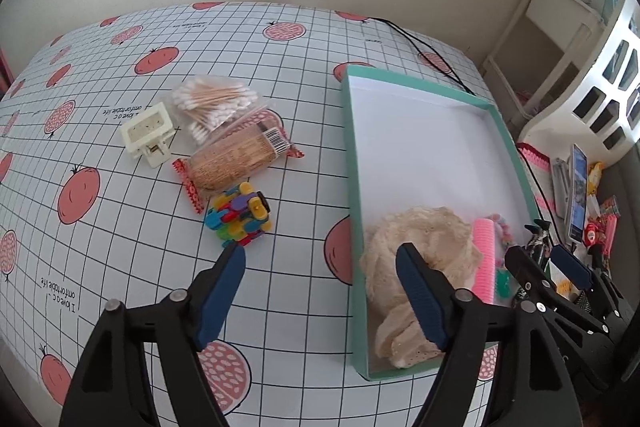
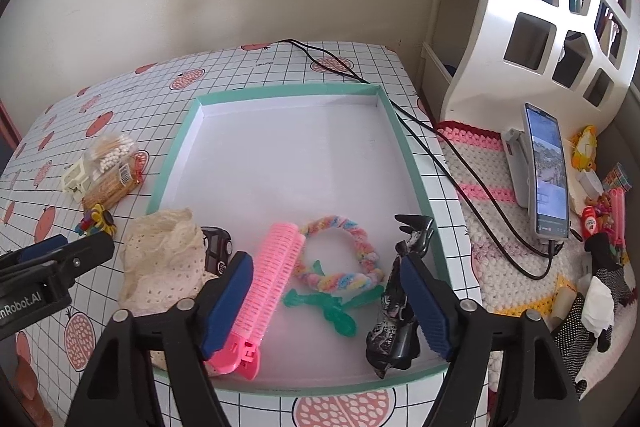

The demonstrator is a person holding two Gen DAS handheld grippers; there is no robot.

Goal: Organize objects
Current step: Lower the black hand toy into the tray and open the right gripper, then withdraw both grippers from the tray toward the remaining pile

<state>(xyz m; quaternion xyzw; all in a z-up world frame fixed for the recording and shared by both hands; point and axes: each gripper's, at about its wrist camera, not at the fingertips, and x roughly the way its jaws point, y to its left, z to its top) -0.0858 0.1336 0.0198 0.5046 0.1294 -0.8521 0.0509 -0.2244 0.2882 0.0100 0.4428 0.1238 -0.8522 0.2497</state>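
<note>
Along the tray's [image 2: 404, 147] near edge several items already lie, while both the left gripper [image 1: 320, 291] and right gripper [image 2: 326, 299] hang spread and empty; next, probably, the left reaches for the colourful toy [image 1: 239, 217] on the table's [image 1: 280, 67] middle.

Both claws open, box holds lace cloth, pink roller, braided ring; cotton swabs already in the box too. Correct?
Not quite. The cotton swabs lie out on the table, left of the box, beside the snack packet, as the left wrist view shows. The rest holds: left claw and right claw are open.
</note>
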